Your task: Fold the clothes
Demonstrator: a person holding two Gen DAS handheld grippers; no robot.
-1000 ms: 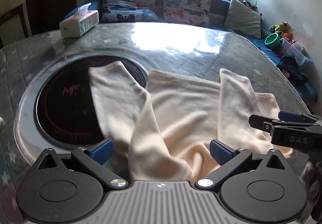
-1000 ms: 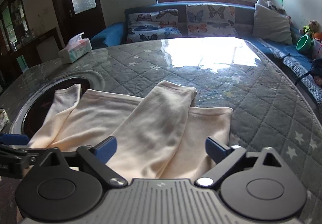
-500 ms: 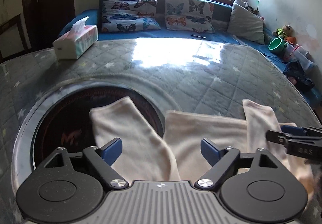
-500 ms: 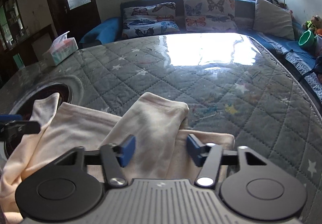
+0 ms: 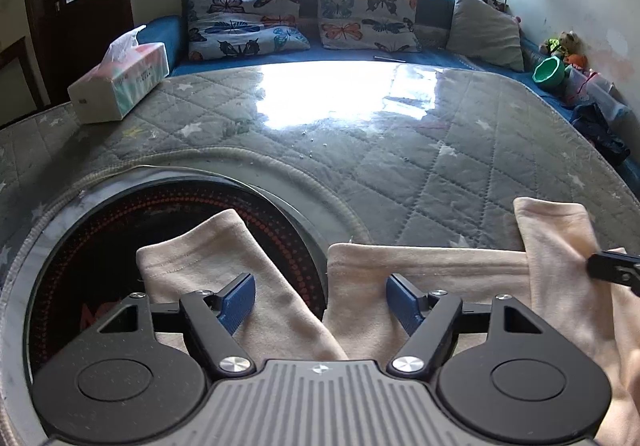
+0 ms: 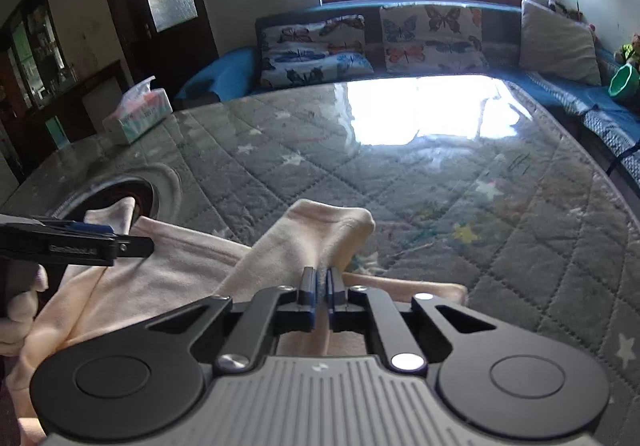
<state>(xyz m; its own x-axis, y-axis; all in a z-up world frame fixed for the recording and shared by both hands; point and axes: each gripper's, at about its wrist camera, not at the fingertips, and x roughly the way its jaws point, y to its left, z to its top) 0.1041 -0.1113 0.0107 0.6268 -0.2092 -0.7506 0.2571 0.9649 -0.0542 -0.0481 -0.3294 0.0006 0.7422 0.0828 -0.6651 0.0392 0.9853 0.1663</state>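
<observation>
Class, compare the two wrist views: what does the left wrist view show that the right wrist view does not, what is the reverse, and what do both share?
Only the left wrist view shows the left tongs standing open over the cream garment, and most of the dark round inset in the table.

Only the right wrist view shows the right tongs shut on a fold of the garment, and a dark cabinet by the door.

Both show the garment, the tissue box, the butterfly cushions and the quilted table cover.

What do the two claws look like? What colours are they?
Both look the same. The left claw has black metal arms, silver screws, two round black discs and a ribbed grey body. Its fingers wear bumpy blue pads. The right claw matches it. White lettering runs along one black finger, too small to read.
</observation>
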